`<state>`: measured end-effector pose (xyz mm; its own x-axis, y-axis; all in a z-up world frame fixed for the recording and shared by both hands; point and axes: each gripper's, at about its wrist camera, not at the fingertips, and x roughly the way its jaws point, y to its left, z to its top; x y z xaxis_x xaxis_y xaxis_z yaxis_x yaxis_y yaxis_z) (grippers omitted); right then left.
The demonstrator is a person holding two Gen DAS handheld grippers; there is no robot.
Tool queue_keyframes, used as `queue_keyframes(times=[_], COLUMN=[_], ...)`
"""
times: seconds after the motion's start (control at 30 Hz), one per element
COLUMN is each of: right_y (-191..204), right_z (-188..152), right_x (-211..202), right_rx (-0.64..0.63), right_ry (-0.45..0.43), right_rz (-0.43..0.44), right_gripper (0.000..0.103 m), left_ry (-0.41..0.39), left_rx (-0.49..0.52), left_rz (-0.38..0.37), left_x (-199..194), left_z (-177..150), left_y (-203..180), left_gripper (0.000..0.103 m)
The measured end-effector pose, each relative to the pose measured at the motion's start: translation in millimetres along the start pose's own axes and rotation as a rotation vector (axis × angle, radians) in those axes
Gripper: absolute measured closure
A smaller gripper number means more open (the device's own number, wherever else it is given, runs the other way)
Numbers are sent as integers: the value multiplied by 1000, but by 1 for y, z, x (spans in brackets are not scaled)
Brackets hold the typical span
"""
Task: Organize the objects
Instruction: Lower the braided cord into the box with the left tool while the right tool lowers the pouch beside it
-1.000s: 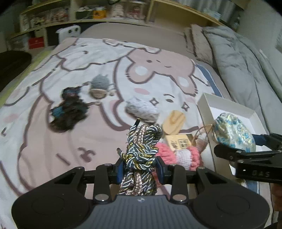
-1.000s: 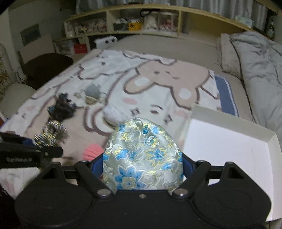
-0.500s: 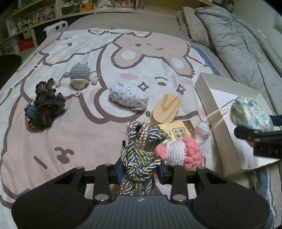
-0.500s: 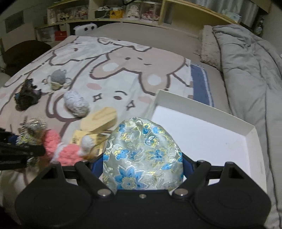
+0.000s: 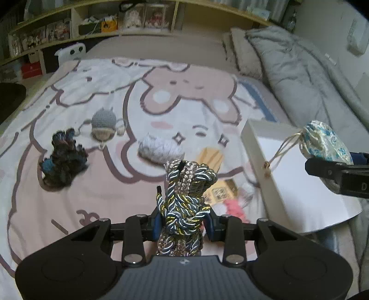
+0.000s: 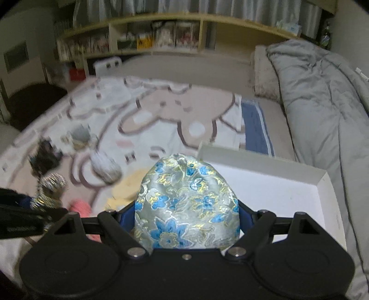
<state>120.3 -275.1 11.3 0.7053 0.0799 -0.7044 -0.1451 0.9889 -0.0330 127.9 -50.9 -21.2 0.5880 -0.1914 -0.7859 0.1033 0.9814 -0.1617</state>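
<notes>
My left gripper (image 5: 183, 225) is shut on a braided cord bundle (image 5: 184, 198) of blue, gold and silver, held above the bedspread. My right gripper (image 6: 186, 214) is shut on a floral brocade pouch (image 6: 186, 203), held over the near left part of a white box (image 6: 288, 187). In the left wrist view the pouch (image 5: 322, 143) hangs above the box (image 5: 299, 180) with its drawstring dangling. A dark yarn piece (image 5: 62, 159), a grey crochet doll (image 5: 103, 122), a pale knit piece (image 5: 159, 147), a wooden piece (image 5: 211, 157), a printed card (image 5: 221, 191) and a pink crochet item (image 5: 233, 205) lie on the bedspread.
A cartoon-print bedspread (image 5: 92, 92) covers the bed. A grey duvet (image 5: 311, 76) lies along the right side. Shelves (image 5: 115, 20) with small items run along the far wall. A dark chair (image 6: 30, 101) stands at the left.
Both grippers have risen and tilted up, so the views show more of the far wall. The pouch has moved further over the box. Both grips are unchanged.
</notes>
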Motion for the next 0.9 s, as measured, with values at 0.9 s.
queue_keyframes(times=[0.9], right_y=[-141], right_z=[37], right_x=[-25], right_rx=[194], right_ry=[-130], right_rz=[-150], right_gripper=[18], left_ry=[-145], left_rx=[124], left_rz=[-231], left_x=[8], left_z=[108], left_y=[-141], left_gripper=[66])
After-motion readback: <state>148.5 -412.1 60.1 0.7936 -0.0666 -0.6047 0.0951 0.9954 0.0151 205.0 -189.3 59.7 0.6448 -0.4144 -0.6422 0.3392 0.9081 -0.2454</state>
